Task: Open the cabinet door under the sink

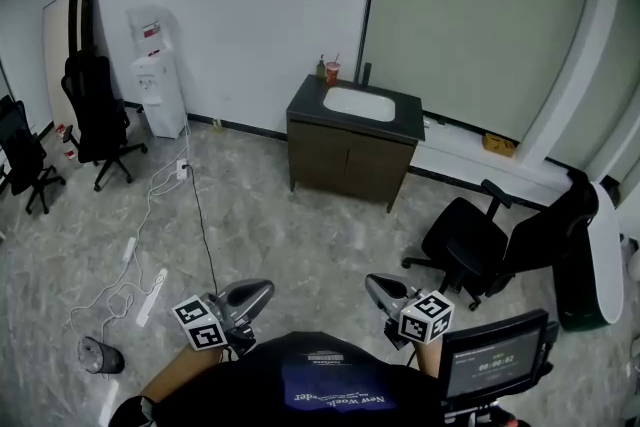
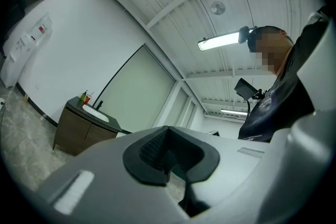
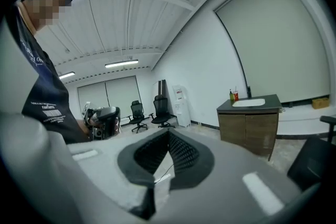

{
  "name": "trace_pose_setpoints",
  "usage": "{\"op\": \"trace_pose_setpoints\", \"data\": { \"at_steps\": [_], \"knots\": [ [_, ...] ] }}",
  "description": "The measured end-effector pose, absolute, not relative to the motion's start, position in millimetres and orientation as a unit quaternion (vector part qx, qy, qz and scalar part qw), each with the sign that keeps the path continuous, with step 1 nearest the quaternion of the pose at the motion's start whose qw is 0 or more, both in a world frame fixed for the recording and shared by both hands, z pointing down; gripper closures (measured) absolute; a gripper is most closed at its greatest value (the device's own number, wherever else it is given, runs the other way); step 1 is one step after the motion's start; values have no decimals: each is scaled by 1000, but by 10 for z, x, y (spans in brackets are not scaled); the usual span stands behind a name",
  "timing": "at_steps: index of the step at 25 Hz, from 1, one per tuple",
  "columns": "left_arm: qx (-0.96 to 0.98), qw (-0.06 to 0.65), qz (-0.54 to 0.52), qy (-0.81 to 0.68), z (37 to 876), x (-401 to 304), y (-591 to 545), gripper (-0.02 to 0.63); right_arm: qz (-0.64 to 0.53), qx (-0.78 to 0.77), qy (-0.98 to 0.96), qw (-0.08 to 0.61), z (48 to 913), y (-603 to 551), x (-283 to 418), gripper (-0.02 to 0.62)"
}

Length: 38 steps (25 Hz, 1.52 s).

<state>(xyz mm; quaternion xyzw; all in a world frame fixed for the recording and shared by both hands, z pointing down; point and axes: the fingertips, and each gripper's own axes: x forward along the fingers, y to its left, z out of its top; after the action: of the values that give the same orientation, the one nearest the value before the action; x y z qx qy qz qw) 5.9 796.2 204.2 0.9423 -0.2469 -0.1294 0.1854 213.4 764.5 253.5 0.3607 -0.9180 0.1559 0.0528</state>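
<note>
A: Two doors front the cabinet (image 1: pixel 350 160) under the sink (image 1: pixel 358 103), upper middle of the head view, against the white wall. Both look flush and closed, with a thin seam between them.

B: Tongs?

A: Left tongs (image 1: pixel 266 289) and right tongs (image 1: pixel 372 282) sit low in the frame, close to the person and well apart from the cabinet. Each pair of jaws is together, nothing between them.

B: How will a door handle?

A: My guess is a stiff wood-look panel, hinged at its outer side, light to swing, not fragile. The flat face is likely slick for the pads. I can make out no knob or pull from here.

B: Where to take hold?

A: Probably the free edge by the centre seam, or the top lip under the dark desk (image 1: pixel 306 105). The jaws must part to pinch it, or a closed tip hooks behind. Risk: slipping off a thin edge.
</note>
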Motion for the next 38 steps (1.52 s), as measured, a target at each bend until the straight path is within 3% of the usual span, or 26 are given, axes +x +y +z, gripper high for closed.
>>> {"op": "trace_pose_setpoints", "data": {
  "at_steps": [7,12,18,31,38],
  "knots": [
    [943,190,-122,-243,2050,541,7471,606,165,361,-916,53,2626,7129,2576,595],
    [942,200,-121,-242,2135,494,7118,606,173,365,-913,60,2749,6846,2564,595],
    [945,203,-132,-221,2225,251,6521,606,167,382,-906,72,2777,6301,2298,595],
    [959,179,-131,-175,1982,-981,4881,606,141,423,-891,86,2541,4874,1114,595],
    [953,198,-135,-187,2143,-1139,4403,606,156,421,-888,101,2691,4376,1038,595]
  ]
}}
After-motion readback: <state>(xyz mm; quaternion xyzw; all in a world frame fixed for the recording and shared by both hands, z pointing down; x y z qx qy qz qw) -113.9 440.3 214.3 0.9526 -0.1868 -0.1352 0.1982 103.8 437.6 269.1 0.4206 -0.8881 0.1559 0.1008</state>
